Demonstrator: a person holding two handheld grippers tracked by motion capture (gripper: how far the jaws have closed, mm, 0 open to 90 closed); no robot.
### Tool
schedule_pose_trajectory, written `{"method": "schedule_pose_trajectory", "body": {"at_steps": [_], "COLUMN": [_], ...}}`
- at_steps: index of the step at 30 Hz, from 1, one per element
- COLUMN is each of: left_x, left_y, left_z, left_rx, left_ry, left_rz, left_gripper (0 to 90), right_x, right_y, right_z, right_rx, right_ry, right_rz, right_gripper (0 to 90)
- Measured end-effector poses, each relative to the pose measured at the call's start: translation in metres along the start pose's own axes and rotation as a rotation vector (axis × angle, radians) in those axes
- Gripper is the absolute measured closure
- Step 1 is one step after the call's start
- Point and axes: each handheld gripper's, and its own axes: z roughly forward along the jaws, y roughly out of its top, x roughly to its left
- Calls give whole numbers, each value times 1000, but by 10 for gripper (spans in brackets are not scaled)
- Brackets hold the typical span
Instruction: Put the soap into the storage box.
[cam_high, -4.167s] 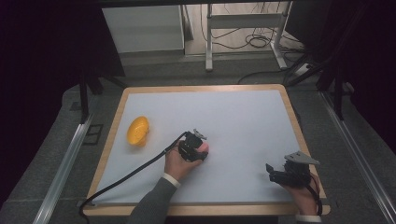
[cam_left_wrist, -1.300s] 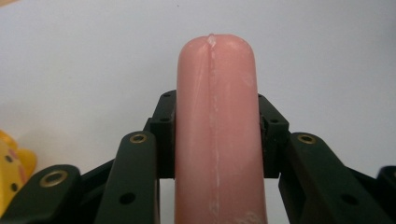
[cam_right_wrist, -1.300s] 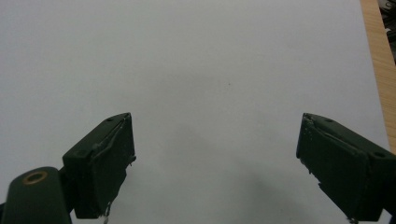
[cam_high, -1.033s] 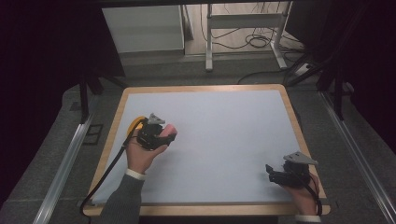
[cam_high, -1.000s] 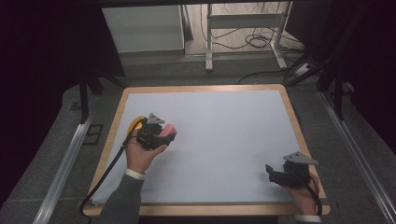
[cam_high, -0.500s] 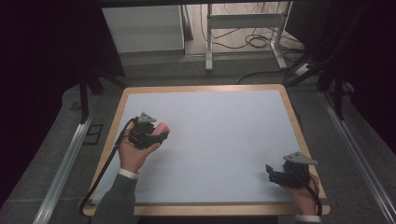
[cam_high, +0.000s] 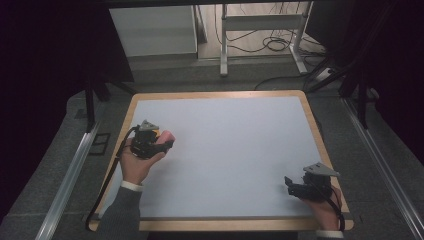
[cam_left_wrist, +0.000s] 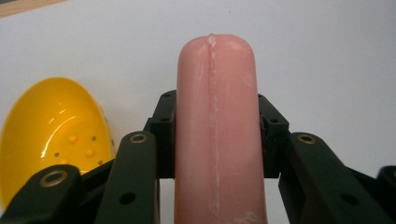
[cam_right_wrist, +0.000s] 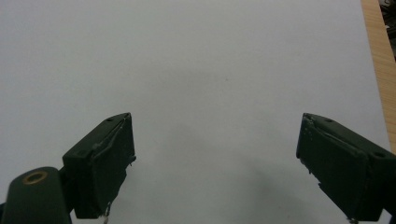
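Note:
A pink sausage-shaped piece (cam_left_wrist: 217, 140) sticks out lengthwise between the black jaws of my left gripper (cam_left_wrist: 217, 109), which is shut on it. Just left of those jaws lies a yellow, bowl-shaped plastic piece (cam_left_wrist: 51, 135) with small holes, hollow side up. From above, the left gripper (cam_high: 162, 142) sits near the table's left edge with the pink piece (cam_high: 167, 135) pointing right, and it covers most of the yellow piece (cam_high: 156, 132). My right gripper (cam_high: 292, 184) rests near the front right corner; its jaws (cam_right_wrist: 215, 158) stand wide apart over bare white surface.
The table is a white board with a wooden rim (cam_high: 220, 94); the rim (cam_right_wrist: 378, 46) runs close on the right of the right gripper. A black cable (cam_high: 107, 180) trails from the left gripper over the front left edge. Metal rails and a frame stand beyond the table.
My left gripper has carried the pink piece from mid-table to the left, and now sits over the yellow piece. The right gripper has stayed put and open.

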Motion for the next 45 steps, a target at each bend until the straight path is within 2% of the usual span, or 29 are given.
{"method": "schedule_pose_trajectory", "body": {"at_steps": [18,33,45], "left_x": [19,40,52], "left_y": [-6,-11,-13], "left_z": [-6,-10,-9], "left_rx": [-11,-15,-6], "left_ry": [23,53,74], "left_rz": [-50,-100,-116], "left_gripper": [600,600,600], "right_x": [2,2,2], "right_y": [2,1,1], "right_z": [-1,-1,0], "right_rx": [-3,-2,0], "right_ry": [3,2,-1], "right_rz": [-3,-4,-5], "right_gripper": [112,112,112]}}
